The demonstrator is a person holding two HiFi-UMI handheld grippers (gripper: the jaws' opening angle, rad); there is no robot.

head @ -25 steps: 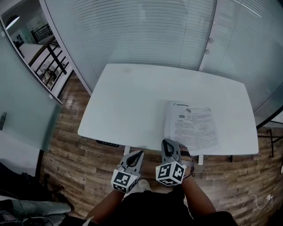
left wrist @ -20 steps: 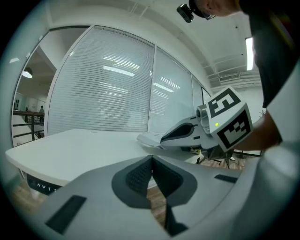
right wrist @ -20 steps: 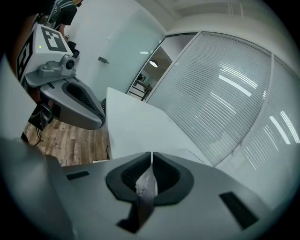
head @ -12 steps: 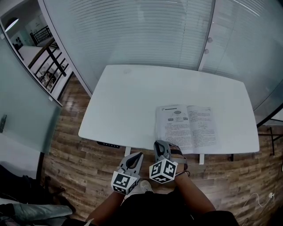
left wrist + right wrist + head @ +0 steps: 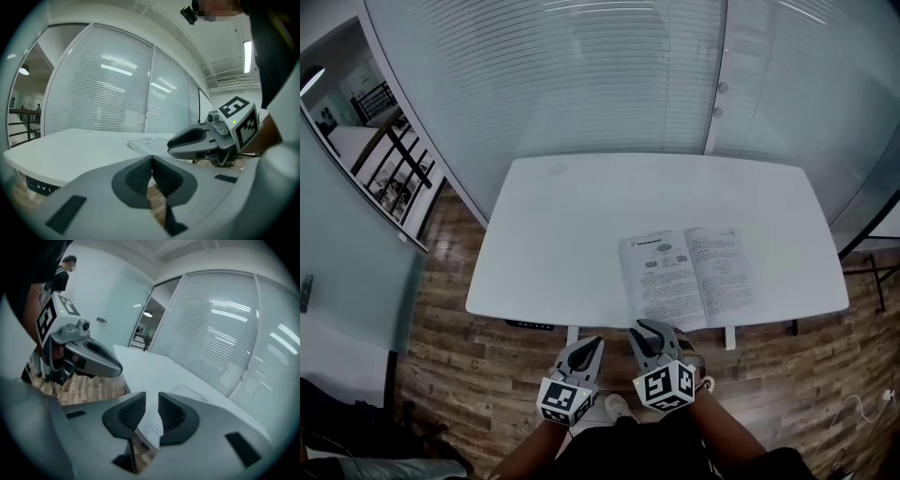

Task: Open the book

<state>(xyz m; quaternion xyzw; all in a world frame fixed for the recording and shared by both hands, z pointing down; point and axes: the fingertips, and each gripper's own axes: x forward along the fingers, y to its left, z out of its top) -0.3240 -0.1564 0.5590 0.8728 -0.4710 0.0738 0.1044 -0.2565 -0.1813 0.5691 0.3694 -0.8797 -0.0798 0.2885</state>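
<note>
The right gripper [image 5: 652,328] has its jaws part way apart and opening, the pads pressing on nothing; in the right gripper view [image 5: 151,397] a white page edge of the book [image 5: 190,392] shows through the gap, just past the tips, and I cannot tell whether it reaches in between them. The left gripper [image 5: 592,345] has its jaws closed together at the tips with nothing in them, as the left gripper view [image 5: 152,159] shows. Both grippers hang side by side off the near edge of the table [image 5: 572,225], over the wood floor [image 5: 459,347], the right one just at the book's near edge and the left one beside it, apart from the book. The book [image 5: 689,277] lies open and flat on the right near part of the table, two printed pages up, its lower edge close to the table's near edge. Behind the table stands a glass wall with blinds [image 5: 581,75]
</note>
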